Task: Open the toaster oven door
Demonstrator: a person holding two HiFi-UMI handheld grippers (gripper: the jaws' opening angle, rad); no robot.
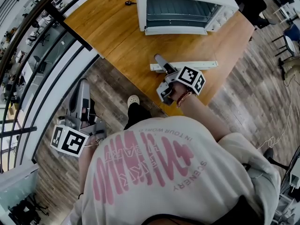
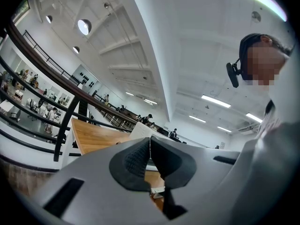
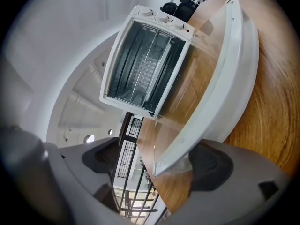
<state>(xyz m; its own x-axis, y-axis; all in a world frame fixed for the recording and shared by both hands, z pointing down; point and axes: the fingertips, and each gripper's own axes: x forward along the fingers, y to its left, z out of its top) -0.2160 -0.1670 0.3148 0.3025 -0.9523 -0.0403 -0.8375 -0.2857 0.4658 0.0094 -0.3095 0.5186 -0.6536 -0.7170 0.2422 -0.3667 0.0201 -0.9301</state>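
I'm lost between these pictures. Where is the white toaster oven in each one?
Head view: the toaster oven is at top centre, on the wooden table.
Left gripper view: only a small white corner shows at centre, probably the oven.
Right gripper view: it sits upper centre, tilted, knobs uppermost.
Shared landmark: the wooden table.

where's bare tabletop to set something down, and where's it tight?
Biggest bare patch: left half of the wooden table, bordered by the white toaster oven, the small dark object and the table's left edge. Also a bare strip between the oven front and the long white bar. Tight where the right gripper sits at that bar.
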